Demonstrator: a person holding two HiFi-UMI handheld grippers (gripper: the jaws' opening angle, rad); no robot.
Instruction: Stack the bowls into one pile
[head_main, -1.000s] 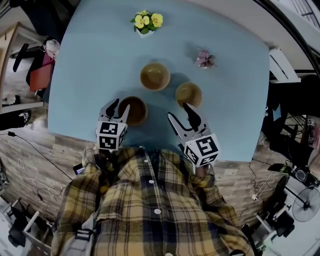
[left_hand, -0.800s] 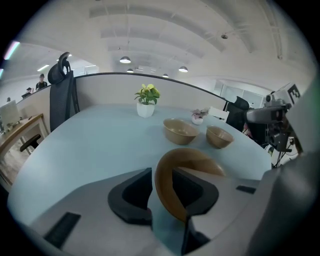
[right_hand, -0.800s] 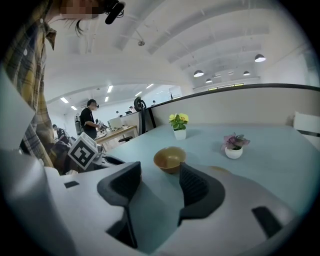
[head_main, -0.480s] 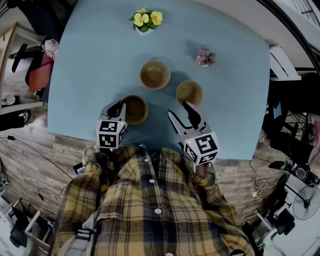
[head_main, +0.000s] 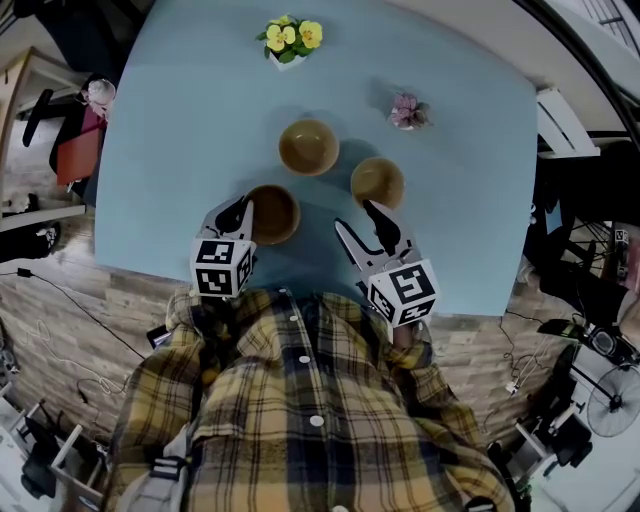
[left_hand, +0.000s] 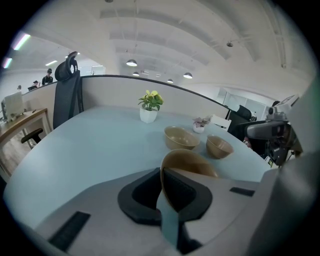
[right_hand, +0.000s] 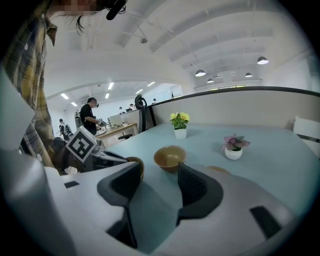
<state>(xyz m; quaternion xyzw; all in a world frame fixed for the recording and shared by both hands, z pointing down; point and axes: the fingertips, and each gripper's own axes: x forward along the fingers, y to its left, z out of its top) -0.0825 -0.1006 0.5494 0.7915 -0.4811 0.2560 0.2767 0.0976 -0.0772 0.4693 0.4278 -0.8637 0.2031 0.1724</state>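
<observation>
The near bowl (head_main: 273, 214) sits by the tabletop's (head_main: 180, 150) front edge, with open surface to its left. The left gripper's (head_main: 242, 208) jaws have just been closing and now clamp its rim. The right gripper's (head_main: 355, 216) jaws gape, empty.

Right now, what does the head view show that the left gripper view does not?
Only the head view: the person's plaid shirt and the wooden floor. Only the left gripper view: ceiling lamps, and the rim of the near bowl pinched in the left tool, whose jaws have just been closing. Both: the blue table, the near bowl, the far bowl, the right bowl, the yellow flowers, the pink plant.
</observation>
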